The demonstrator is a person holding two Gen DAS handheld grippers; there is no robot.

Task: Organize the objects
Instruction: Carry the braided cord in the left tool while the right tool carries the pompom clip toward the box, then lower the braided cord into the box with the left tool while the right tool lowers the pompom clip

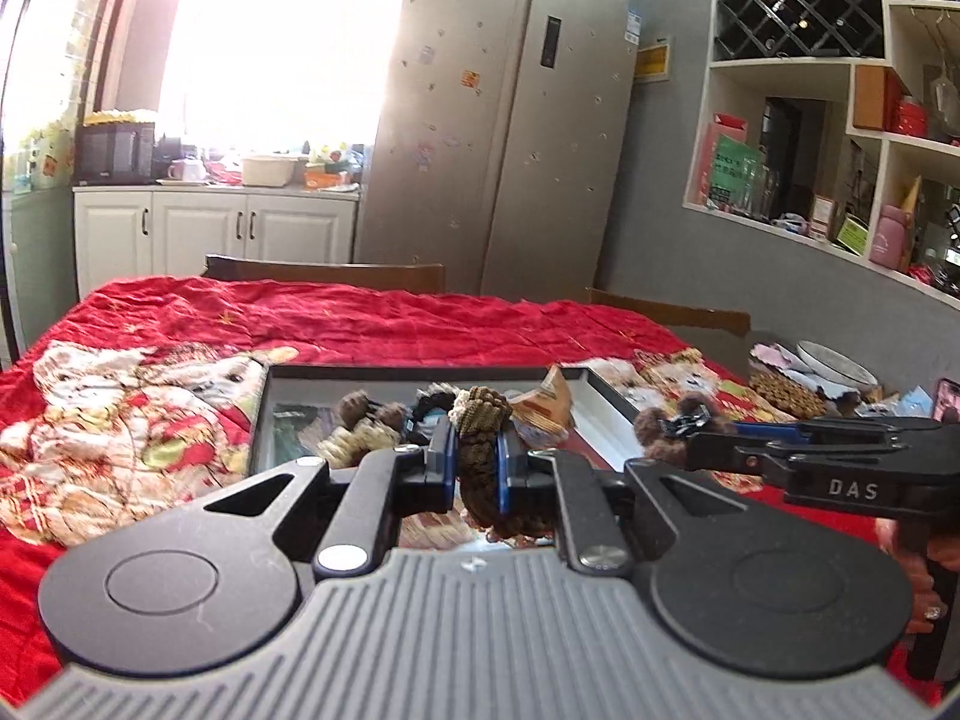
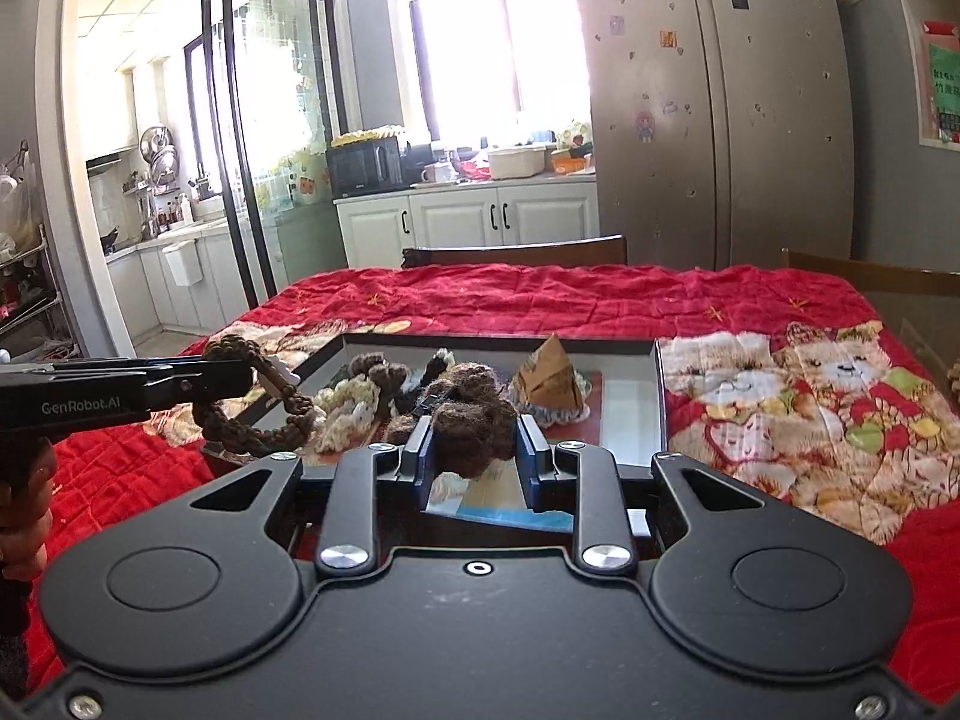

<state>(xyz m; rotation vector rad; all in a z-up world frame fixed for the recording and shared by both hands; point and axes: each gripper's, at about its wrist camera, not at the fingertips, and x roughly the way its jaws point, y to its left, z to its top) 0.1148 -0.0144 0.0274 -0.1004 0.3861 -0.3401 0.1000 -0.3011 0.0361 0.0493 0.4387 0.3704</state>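
Hair ties are what I'm sorting: with my left gripper clamped on a braided brown tie and my right gripper clamped on a fuzzy brown one, both above the tray, I'd lift each clear before separating them.

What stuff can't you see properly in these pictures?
- Left wrist view: the braided loop runs down behind the left gripper; its lower end is hidden.
- Right wrist view: the fuzzy brown thing in the right gripper is too shapeless to name.
- Both views: the tray has its near edge hidden by the grippers.
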